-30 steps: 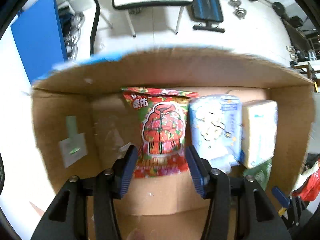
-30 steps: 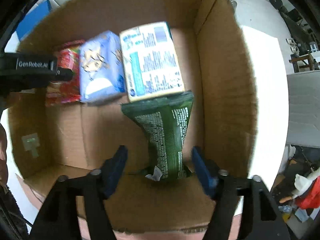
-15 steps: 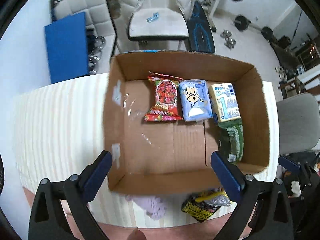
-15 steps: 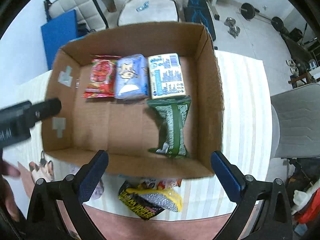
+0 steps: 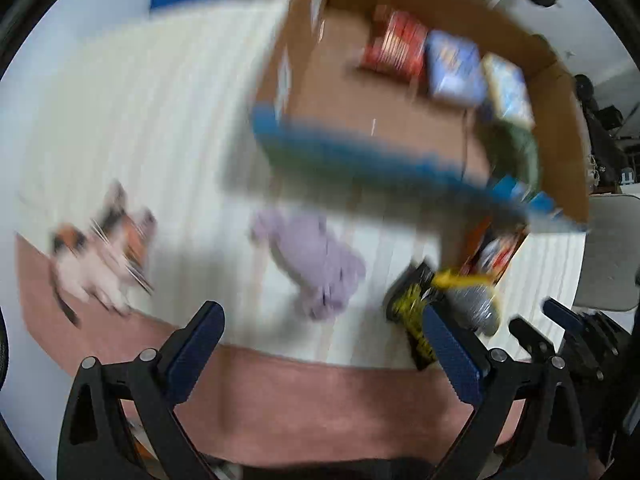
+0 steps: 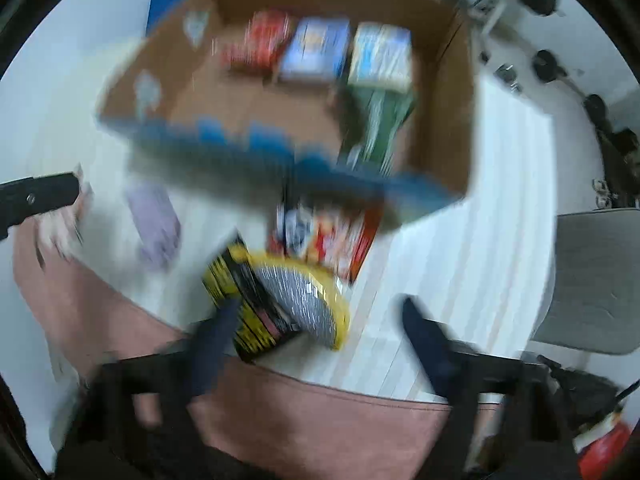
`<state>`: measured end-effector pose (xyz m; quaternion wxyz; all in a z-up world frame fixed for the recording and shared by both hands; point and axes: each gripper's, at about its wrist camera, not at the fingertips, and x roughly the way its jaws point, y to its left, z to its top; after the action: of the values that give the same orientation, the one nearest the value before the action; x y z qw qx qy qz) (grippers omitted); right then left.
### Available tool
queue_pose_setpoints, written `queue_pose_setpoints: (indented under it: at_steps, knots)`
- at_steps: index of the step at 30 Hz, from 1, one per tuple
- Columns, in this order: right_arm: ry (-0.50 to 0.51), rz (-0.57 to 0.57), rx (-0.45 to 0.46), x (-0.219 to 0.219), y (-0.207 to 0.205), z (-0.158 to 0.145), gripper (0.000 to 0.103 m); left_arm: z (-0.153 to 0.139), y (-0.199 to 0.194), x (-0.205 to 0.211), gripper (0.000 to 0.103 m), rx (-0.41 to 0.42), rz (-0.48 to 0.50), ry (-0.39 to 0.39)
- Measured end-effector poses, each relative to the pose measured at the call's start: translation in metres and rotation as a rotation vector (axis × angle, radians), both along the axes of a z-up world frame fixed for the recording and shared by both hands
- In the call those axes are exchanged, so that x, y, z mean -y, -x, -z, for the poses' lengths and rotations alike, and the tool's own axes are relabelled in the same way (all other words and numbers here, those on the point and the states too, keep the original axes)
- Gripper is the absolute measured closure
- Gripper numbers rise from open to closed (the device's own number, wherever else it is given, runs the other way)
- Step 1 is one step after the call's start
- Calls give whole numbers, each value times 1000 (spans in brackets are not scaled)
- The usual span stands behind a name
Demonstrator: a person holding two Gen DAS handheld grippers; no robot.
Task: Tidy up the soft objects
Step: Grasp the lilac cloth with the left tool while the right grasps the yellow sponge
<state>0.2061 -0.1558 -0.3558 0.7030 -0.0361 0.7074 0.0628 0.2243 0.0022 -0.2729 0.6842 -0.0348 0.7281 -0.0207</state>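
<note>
Both views are motion-blurred. A cardboard box (image 5: 560, 120) (image 6: 452, 120) on the white striped table holds a red snack bag (image 5: 396, 46) (image 6: 262, 42), a blue pack (image 5: 454, 68) (image 6: 314, 54), a white-blue pack (image 5: 508, 88) (image 6: 380, 58) and a green bag (image 5: 514, 148) (image 6: 380, 124). In front of the box lie a lilac soft toy (image 5: 316, 260) (image 6: 154, 224), a cat plush (image 5: 96, 256), a yellow-black bag (image 5: 448, 300) (image 6: 276, 304) and a red bag (image 6: 332, 236). My left gripper (image 5: 324, 344) is open and empty near the table's front edge. My right gripper (image 6: 320, 340) is open and empty over the yellow-black bag.
A pinkish band (image 5: 320, 400) runs along the table's front edge. A grey chair (image 6: 592, 280) stands at the right. Gym weights (image 6: 548, 64) lie on the floor behind the box. The left gripper's body (image 6: 36, 196) shows at the left of the right wrist view.
Both grippers have pulled back out of the box and down toward the table's front edge, opening wide. The loose items in front of the box have come into view.
</note>
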Motion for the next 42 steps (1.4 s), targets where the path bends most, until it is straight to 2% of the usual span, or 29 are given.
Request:
queue_pose_setpoints:
  at_steps: [3, 8, 11, 14, 16, 17, 19, 20, 21, 23, 25, 27, 28, 31, 34, 39, 42]
  knots:
    - [32, -45, -26, -5, -2, 34, 50, 34, 8, -5, 2, -63, -49, -21]
    - [22, -72, -73, -13, -3, 71, 49, 63, 5, -17, 2, -101, -149, 52]
    - [13, -22, -62, -8, 2, 70, 50, 79, -1, -27, 2, -125, -222, 97]
    - [16, 55, -112, 6, 12, 71, 54, 95, -5, -32, 2, -152, -291, 136]
    - [24, 119, -153, 17, 22, 73, 54, 104, -6, -32, 2, -158, -304, 129]
    - [5, 159, -174, 24, 29, 74, 55, 107, -5, -31, 5, -157, -296, 118]
    - [-67, 241, -223, 38, 41, 76, 55, 113, -1, -24, 20, -157, -256, 84]
    - [-110, 273, -239, 44, 46, 76, 55, 112, 1, -18, 25, -145, -218, 59]
    - [-141, 288, -250, 47, 49, 76, 54, 109, 3, -13, 35, -132, -176, 34]
    - [-141, 292, -245, 51, 53, 74, 50, 108, 13, -1, 45, -143, -62, -27]
    - [-115, 266, -216, 51, 53, 71, 40, 108, 29, 4, 45, -151, 19, -80]
    - [-94, 240, -196, 48, 51, 69, 39, 109, 43, 3, 42, -146, 61, -112]
    - [-89, 229, -192, 45, 49, 68, 39, 108, 45, 2, 42, -142, 62, -103]
    - [-65, 209, -197, 33, 48, 78, 39, 109, 45, -7, 42, -153, 12, -70]
    - [-35, 197, -197, 24, 51, 88, 44, 105, 39, -19, 42, -143, -40, -19]
    - [-8, 181, -202, 9, 62, 88, 49, 103, 31, -29, 42, -139, -72, 26]
    - [-14, 195, -204, 10, 77, 87, 49, 93, 20, -36, 43, -146, -107, 85]
